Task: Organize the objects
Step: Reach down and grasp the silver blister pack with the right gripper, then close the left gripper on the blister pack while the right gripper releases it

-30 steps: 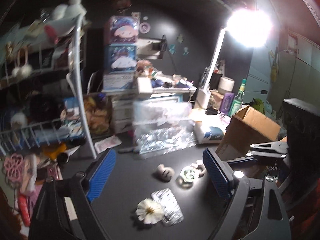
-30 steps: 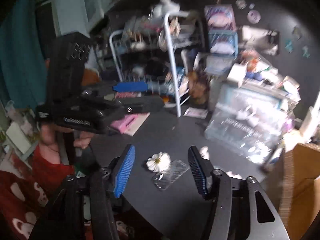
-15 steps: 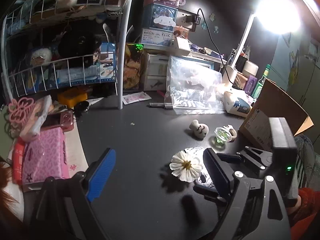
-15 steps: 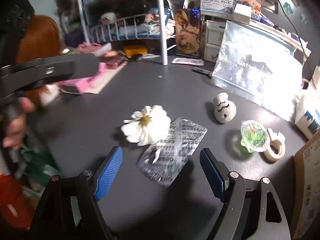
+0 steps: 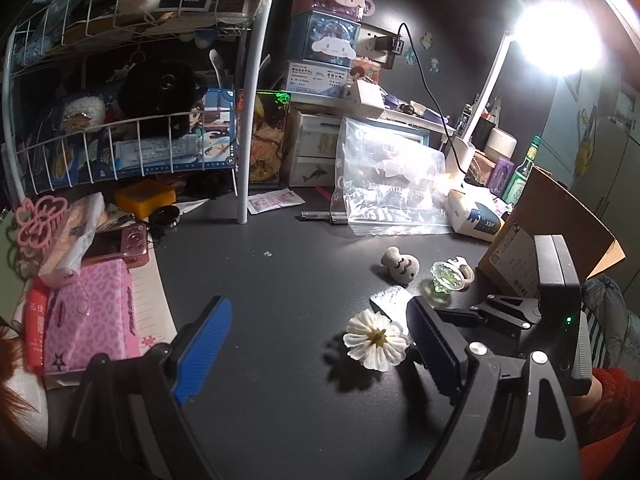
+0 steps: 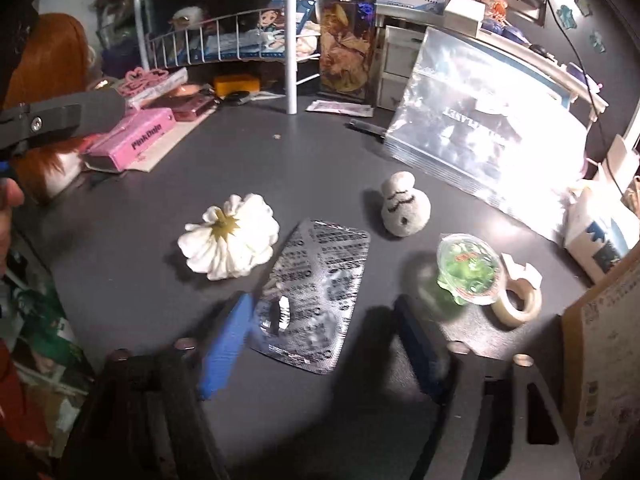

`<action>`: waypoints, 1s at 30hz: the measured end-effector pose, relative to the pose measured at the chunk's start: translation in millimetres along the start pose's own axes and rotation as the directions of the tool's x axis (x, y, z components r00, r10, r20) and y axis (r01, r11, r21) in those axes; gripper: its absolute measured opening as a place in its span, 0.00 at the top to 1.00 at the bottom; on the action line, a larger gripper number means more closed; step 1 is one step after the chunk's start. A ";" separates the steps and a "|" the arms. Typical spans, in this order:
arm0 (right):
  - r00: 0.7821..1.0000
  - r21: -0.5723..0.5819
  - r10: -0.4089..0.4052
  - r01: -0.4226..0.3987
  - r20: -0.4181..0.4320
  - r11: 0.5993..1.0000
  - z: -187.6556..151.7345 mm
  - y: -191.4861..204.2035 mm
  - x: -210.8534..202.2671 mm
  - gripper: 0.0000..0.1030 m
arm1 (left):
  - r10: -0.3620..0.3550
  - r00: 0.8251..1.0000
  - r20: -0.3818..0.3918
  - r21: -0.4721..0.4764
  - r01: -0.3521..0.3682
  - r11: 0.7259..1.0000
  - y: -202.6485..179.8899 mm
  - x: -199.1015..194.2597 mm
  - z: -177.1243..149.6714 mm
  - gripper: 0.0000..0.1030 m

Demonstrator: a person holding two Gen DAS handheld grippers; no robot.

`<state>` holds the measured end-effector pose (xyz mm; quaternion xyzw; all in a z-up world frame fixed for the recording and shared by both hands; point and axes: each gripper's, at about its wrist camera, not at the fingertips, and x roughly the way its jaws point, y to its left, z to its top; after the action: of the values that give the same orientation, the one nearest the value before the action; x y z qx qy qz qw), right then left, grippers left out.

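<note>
On the dark desk lie a white flower, a silver blister pack, a small grey plush figure, a green jelly cup and a tape roll. My right gripper is low over the near end of the blister pack and its jaws are closing. The pack lies between the blurred blue fingers; the left finger is at its edge and the right one stands apart. My left gripper is open and holds nothing, with the flower just inside its right finger.
A white wire rack full of toys stands at the back left. A clear zip bag leans at the back, and a cardboard box stands right. A pink pouch and a camera lie left. A lamp glares.
Both grippers have come down close to the desk. The right gripper's jaws widened, then narrowed around the near end of the blister pack. The left gripper's jaws kept their width.
</note>
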<state>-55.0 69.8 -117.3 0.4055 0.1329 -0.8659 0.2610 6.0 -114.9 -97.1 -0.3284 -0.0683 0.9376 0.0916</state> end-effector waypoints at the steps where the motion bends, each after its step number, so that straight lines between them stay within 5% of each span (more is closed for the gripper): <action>1: 1.000 0.000 0.008 -0.008 0.004 1.000 1.2 1.8 0.6 0.55 | -0.001 1.000 -0.001 0.004 0.001 1.000 -1.7 0.0 0.6 0.16; 17: 0.986 -0.087 0.112 -0.102 0.124 0.991 14.0 2.3 -59.8 0.56 | -0.141 0.990 -0.031 0.081 0.143 0.986 -51.2 6.9 23.7 0.16; 23: 0.952 -0.130 0.217 -0.192 0.215 0.973 28.9 -3.0 -111.4 0.57 | -0.295 0.955 -0.039 0.081 0.297 0.951 -74.8 1.1 54.6 0.16; 30: 0.925 -0.184 0.202 -0.148 0.323 0.972 40.5 -17.4 -167.3 0.57 | -0.372 0.928 -0.015 0.136 0.371 0.919 -119.4 -10.6 93.9 0.35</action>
<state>-0.9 123.9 37.9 0.2389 0.1162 -0.8828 0.3874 -29.8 -7.3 4.5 -0.2974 -0.0657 0.9074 0.2896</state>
